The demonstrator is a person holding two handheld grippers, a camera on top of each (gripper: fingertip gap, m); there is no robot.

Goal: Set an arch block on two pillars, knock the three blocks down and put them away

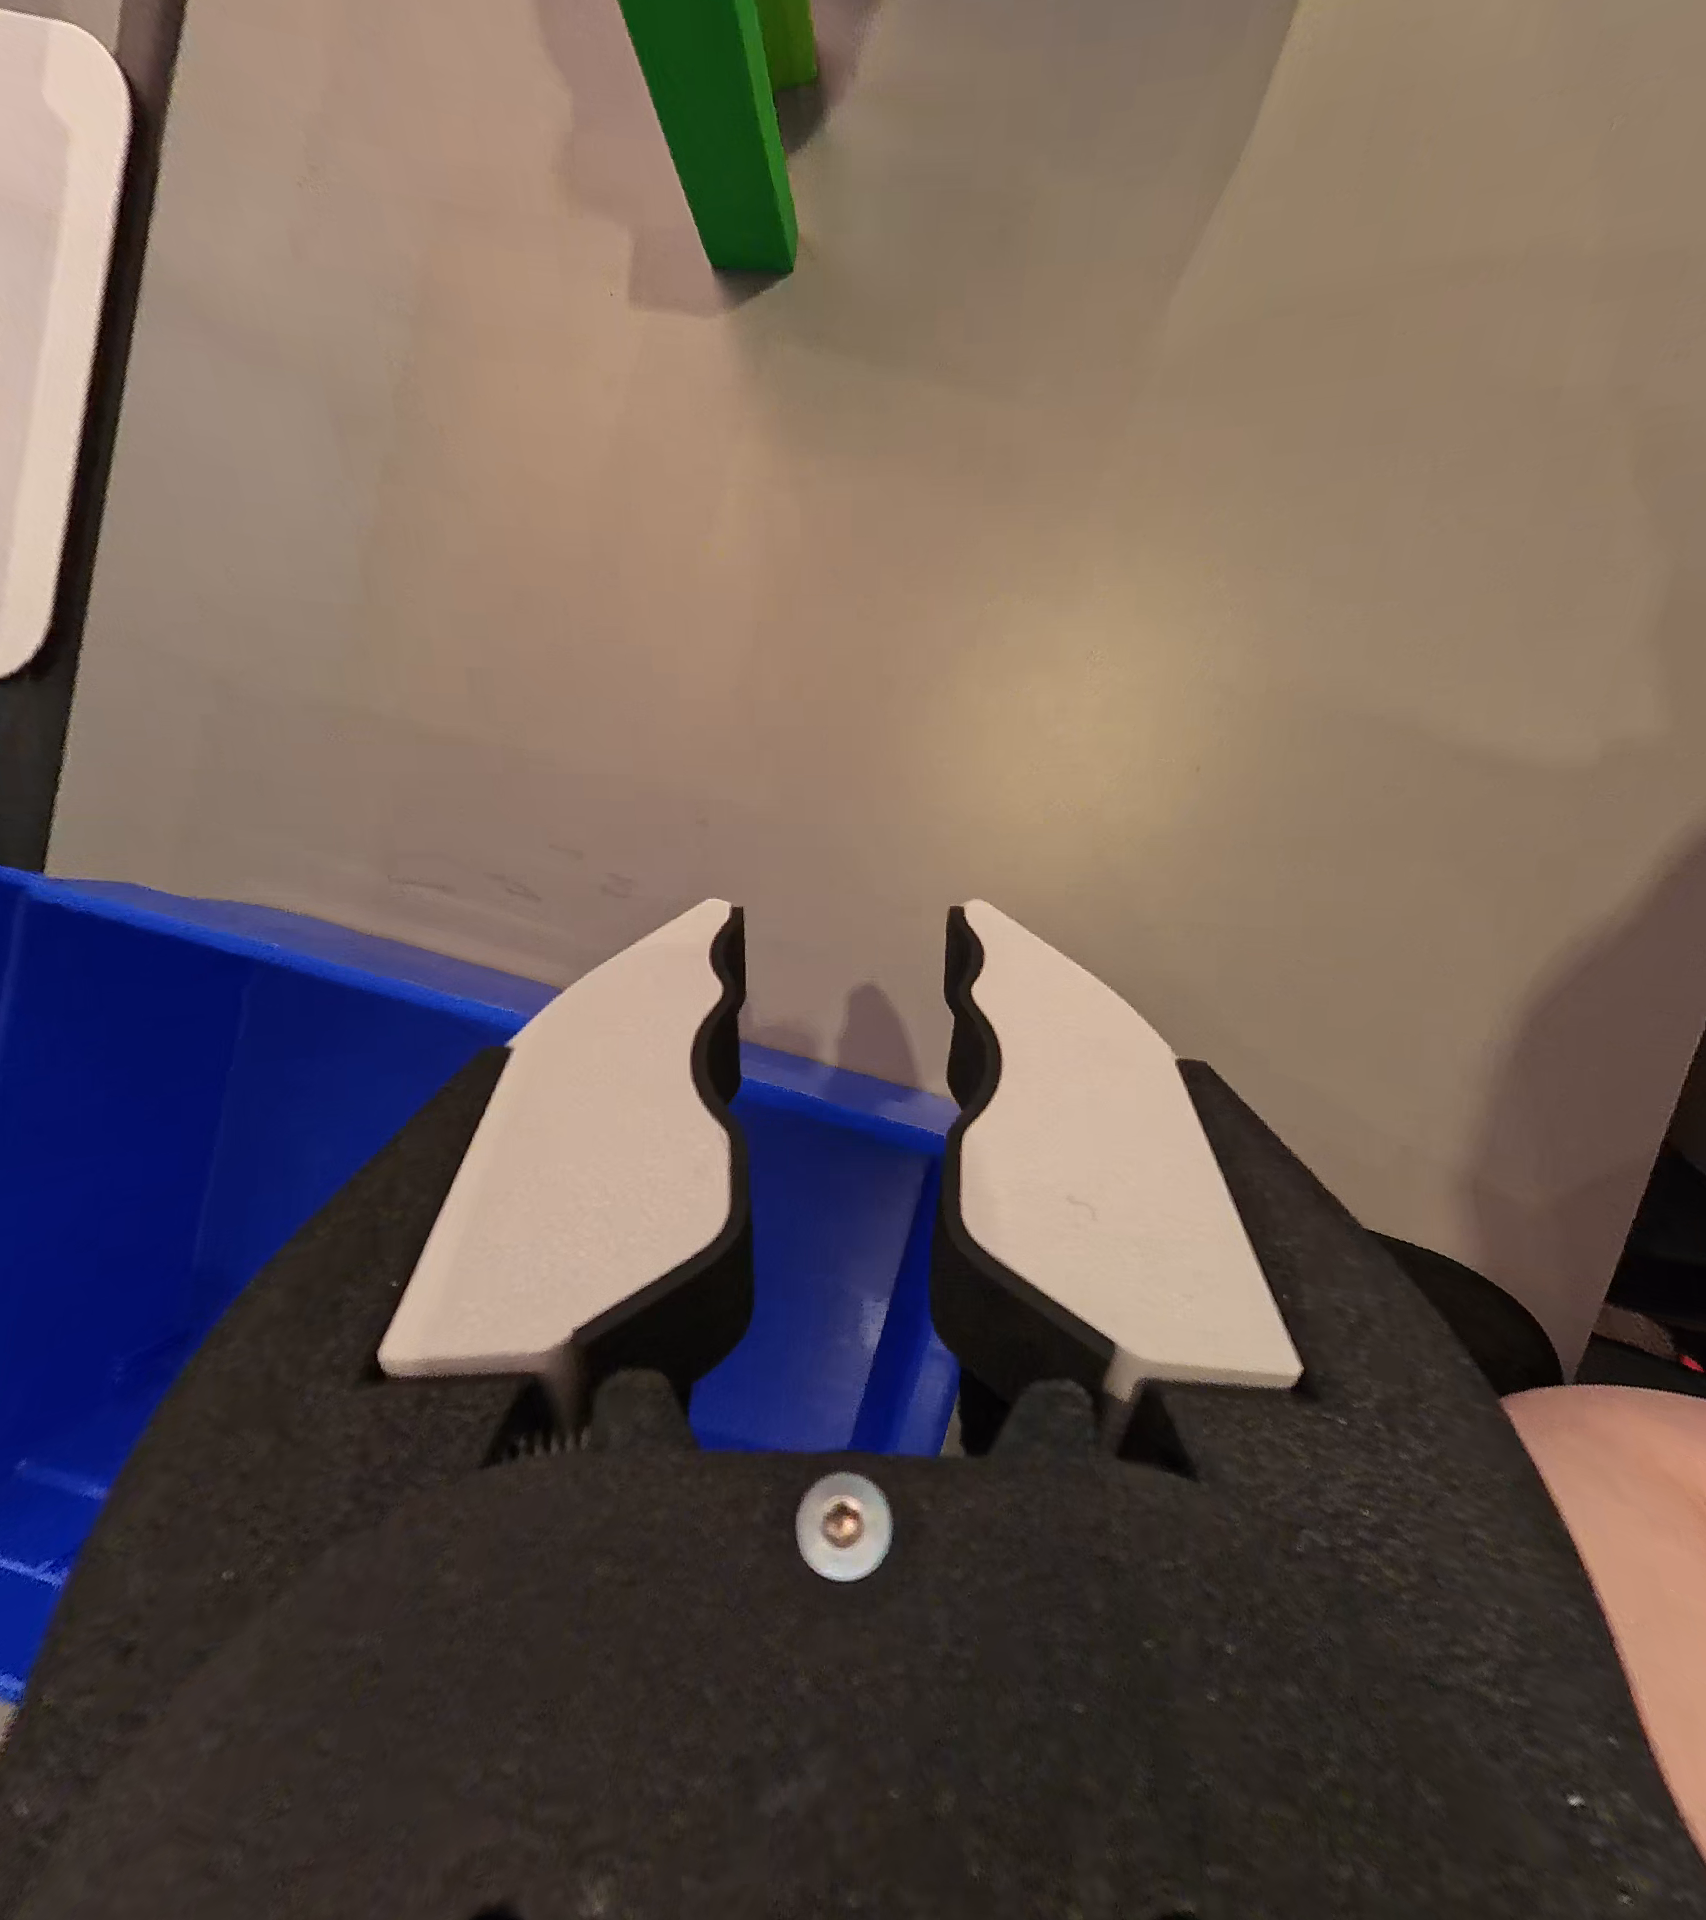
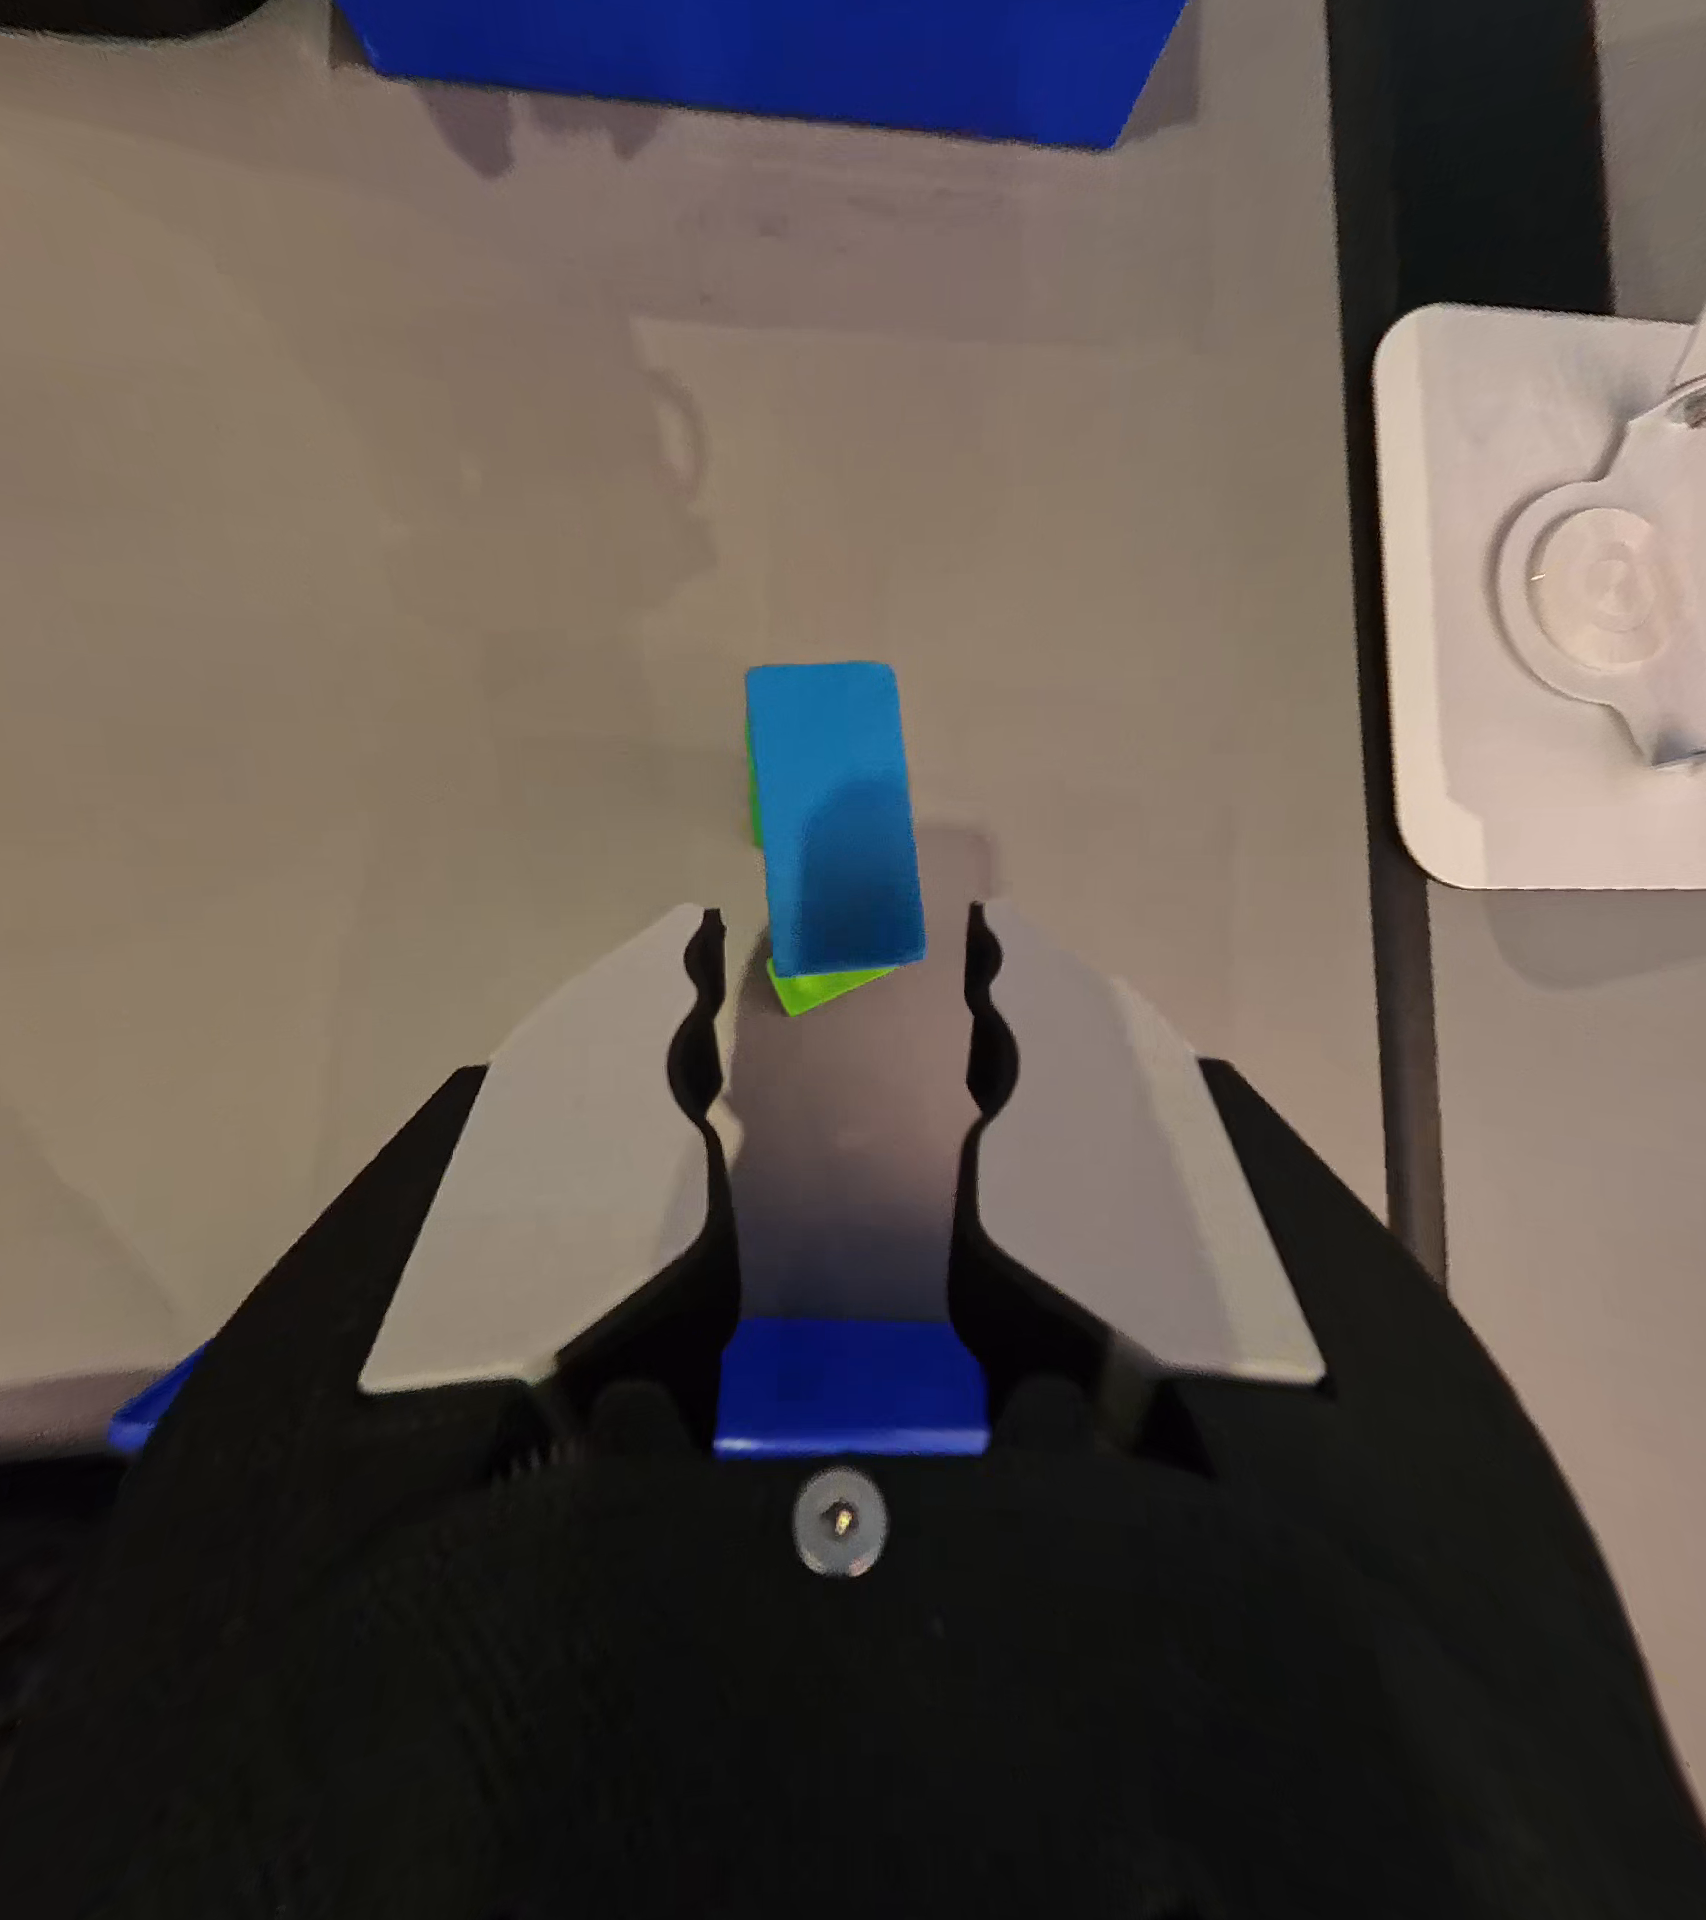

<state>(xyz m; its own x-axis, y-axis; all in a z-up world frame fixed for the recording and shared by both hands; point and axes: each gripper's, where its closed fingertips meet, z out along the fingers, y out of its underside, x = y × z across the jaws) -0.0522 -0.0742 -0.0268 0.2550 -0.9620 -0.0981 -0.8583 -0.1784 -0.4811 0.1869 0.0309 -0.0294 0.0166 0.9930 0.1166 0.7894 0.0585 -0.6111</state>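
In the right wrist view a light blue arch block (image 2: 833, 810) sits on top of two green pillars; the near pillar (image 2: 823, 987) shows just under its near end, the far one is a sliver at its left. My right gripper (image 2: 844, 920) is open and empty, its fingertips just short of the arch block's near end, high above the table. In the left wrist view two green pillars stand at the top, a dark green one (image 1: 724, 135) in front of a lighter one (image 1: 795, 42). My left gripper (image 1: 844, 920) is open and empty, far from them, over the blue bin's corner.
A blue bin (image 1: 153, 1143) lies under my left gripper at lower left; a blue bin (image 2: 755, 62) shows at the top of the right view and a blue edge (image 2: 849, 1387) below my right gripper. A white plate (image 2: 1576, 592) with a clamp sits right. Grey table (image 1: 828, 571). Tip to tip, the grippers are about 25 cm apart.
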